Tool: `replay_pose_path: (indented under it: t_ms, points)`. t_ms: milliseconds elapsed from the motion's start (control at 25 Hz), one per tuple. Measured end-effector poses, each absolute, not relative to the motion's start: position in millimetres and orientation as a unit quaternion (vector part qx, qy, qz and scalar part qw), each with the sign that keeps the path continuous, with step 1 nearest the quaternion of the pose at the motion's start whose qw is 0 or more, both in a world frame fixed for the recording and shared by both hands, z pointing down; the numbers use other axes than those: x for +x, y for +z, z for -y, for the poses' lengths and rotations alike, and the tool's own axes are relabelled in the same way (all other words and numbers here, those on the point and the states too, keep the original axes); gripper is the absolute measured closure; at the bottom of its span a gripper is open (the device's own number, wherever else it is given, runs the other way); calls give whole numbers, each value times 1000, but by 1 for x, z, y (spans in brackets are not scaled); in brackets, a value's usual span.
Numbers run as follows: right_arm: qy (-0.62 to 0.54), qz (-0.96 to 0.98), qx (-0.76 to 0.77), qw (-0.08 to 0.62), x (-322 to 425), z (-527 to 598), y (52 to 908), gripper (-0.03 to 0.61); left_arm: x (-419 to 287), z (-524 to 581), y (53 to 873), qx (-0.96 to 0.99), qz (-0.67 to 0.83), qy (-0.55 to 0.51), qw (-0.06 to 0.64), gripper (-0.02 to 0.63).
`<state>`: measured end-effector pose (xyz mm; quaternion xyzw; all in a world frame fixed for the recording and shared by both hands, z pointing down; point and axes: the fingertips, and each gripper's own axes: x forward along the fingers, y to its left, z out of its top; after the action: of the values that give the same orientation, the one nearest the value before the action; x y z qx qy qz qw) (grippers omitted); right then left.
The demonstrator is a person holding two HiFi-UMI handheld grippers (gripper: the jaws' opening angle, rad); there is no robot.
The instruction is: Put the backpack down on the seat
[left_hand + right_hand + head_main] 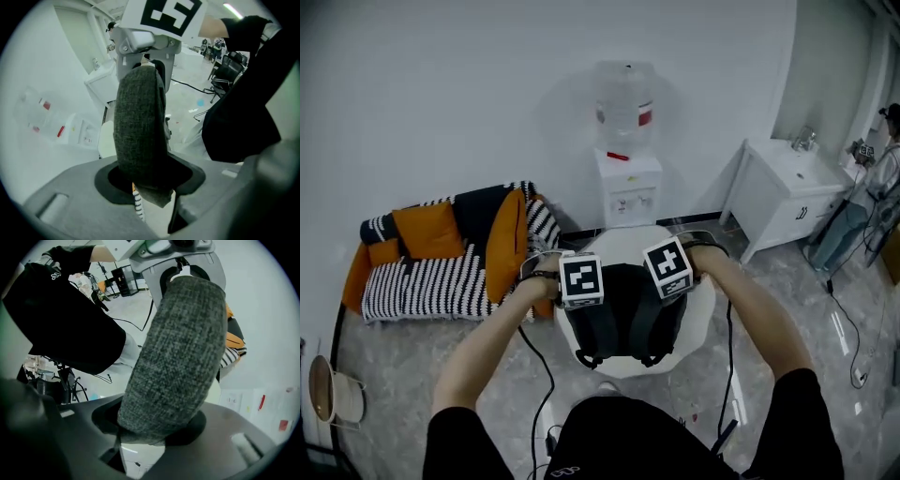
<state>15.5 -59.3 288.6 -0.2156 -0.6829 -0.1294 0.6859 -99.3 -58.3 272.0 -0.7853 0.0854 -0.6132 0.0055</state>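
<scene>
Head view, looking steeply down: the black backpack (626, 314) hangs between both arms, right over the round white seat (701, 314). From up here I can't tell whether its base touches the seat. The left claw (584, 298) and the right claw (673, 281) point down at its top, side by side, marker cubes facing up.

Left gripper view: that claw is clamped on the grey woven left strap (139, 126), and the padded band runs up out of the jaws toward the other claw.

Right gripper view: same story, jaws closed around the thick grey right strap (180, 357), which fills the gap between them.

Behind the seat a white water dispenser (627, 192) stands against the wall. There's a striped sofa (431, 286) with orange cushions (429, 230) off to the left and a white cabinet (783, 197) to the right. A second person (867, 202) is at the far right edge.
</scene>
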Motion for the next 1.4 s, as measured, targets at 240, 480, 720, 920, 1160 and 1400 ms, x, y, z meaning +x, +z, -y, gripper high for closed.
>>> replay_pose_path:
  t_ms: [240, 480, 720, 920, 1160, 1400]
  points:
    - [-145, 674, -231, 686, -20, 95, 302, 357, -136, 89, 285, -783, -100, -614, -9, 428]
    - [-143, 668, -222, 695, -16, 125, 314, 357, -132, 120, 300, -787, -90, -610, -8, 428]
    - [-135, 668, -219, 698, 6, 150, 316, 357, -110, 144, 303, -788, -71, -612, -9, 426]
    - [-125, 678, -215, 692, 13, 154, 328, 357, -104, 153, 312, -779, -61, -624, -6, 426]
    - [-127, 676, -215, 694, 33, 160, 327, 357, -83, 157, 313, -785, -57, -617, -5, 426]
    - [-126, 668, -229, 696, 66, 167, 323, 357, -51, 161, 310, -792, -51, -608, -15, 426]
